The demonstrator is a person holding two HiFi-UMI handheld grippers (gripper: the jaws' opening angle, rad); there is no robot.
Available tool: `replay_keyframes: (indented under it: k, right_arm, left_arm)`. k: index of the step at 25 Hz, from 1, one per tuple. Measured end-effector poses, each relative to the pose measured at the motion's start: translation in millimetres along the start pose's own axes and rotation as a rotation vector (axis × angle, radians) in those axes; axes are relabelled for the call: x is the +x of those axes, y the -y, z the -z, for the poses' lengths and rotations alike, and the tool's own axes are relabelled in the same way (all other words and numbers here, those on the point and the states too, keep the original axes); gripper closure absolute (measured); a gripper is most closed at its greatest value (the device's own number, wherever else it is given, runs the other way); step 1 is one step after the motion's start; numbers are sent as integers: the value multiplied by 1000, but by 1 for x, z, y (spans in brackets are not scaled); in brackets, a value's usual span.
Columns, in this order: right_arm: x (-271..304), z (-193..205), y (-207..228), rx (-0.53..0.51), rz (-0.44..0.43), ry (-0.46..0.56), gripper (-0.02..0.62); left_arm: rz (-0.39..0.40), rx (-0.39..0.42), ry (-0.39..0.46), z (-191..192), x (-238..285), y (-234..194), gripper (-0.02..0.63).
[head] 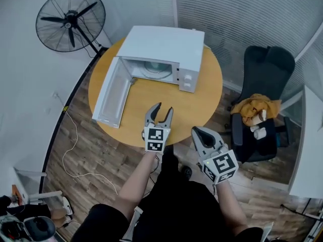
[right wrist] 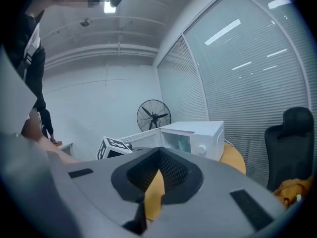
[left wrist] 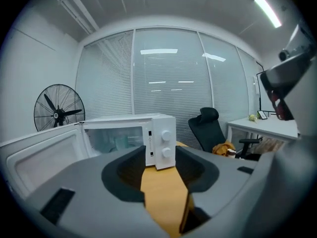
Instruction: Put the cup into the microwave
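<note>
The white microwave [head: 164, 47] stands at the back of the round wooden table [head: 202, 100] with its door [head: 112, 92] swung wide to the left. Inside its cavity I make out a pale, translucent cup [head: 153, 67], which also shows in the left gripper view as the cup [left wrist: 119, 142] behind the door opening. My left gripper [head: 162, 107] hovers over the table's near edge, pointing at the microwave [left wrist: 161, 133], open with nothing between the jaws. My right gripper [head: 197, 130] is off the table's near right edge, jaws together and empty, and the microwave [right wrist: 198, 133] lies ahead of it.
A black standing fan [head: 70, 20] is at the back left. A black office chair [head: 262, 69] with an orange cloth [head: 255, 106] sits right of the table. A white desk [head: 310, 145] is at the far right. A white cable [head: 70, 150] trails on the wooden floor.
</note>
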State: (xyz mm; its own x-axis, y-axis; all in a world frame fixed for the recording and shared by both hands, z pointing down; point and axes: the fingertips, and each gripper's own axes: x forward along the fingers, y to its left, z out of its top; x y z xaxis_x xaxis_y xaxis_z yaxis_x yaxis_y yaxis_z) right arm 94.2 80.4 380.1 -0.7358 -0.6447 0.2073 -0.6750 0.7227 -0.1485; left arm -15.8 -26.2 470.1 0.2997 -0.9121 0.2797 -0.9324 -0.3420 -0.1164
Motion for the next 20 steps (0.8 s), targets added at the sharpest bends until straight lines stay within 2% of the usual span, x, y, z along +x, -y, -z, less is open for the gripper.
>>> replay_keyframes:
  k: [9,20]
  right_arm:
    - [-36,7,-4,13,-45,18,586]
    - [-32,-8,-24,45,-165,79,588]
  left_arm:
    - [21,-54,81,-39,-66,50,524]
    - [-18,-115,96,-64,-124,51,595]
